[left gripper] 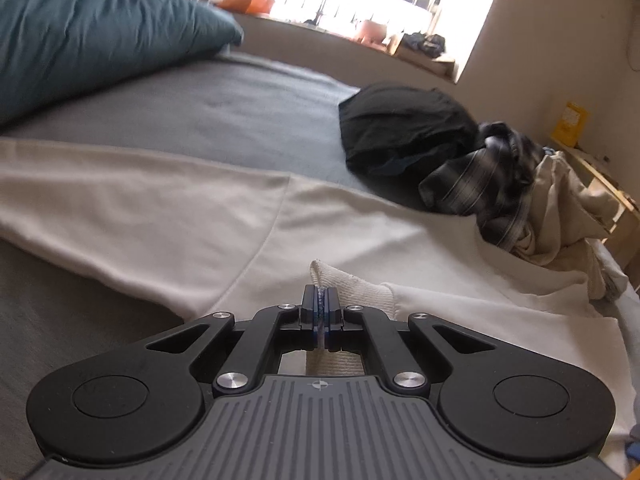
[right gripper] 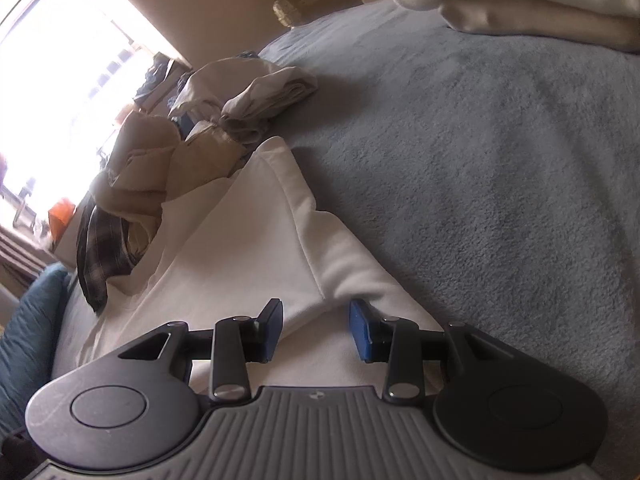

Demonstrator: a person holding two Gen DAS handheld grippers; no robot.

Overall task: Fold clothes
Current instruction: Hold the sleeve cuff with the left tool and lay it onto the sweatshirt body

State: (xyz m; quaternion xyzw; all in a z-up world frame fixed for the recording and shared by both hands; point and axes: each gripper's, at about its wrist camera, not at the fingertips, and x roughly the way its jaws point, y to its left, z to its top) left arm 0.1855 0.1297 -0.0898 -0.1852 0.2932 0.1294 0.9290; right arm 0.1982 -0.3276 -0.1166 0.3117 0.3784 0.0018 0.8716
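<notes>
A cream sweatshirt [left gripper: 160, 208] lies spread across the grey bed [left gripper: 220, 112], one sleeve stretching to the left. My left gripper [left gripper: 320, 292] is shut on the sweatshirt's ribbed cuff [left gripper: 352, 284], a thin edge of fabric pinched between the pads and lifted a little. In the right wrist view the same pale garment [right gripper: 248, 240] runs away from me in a folded point. My right gripper [right gripper: 316, 316] stands open low over it, with a fold of cloth lying between the blue pads [right gripper: 360, 332], which do not press on it.
A black garment [left gripper: 400, 128], a dark striped one [left gripper: 480, 176] and crumpled beige clothes [left gripper: 568, 208] are heaped at the bed's right side. A teal pillow [left gripper: 80, 40] sits at the far left. Folded white items [right gripper: 540, 4] rest at the bed's far corner.
</notes>
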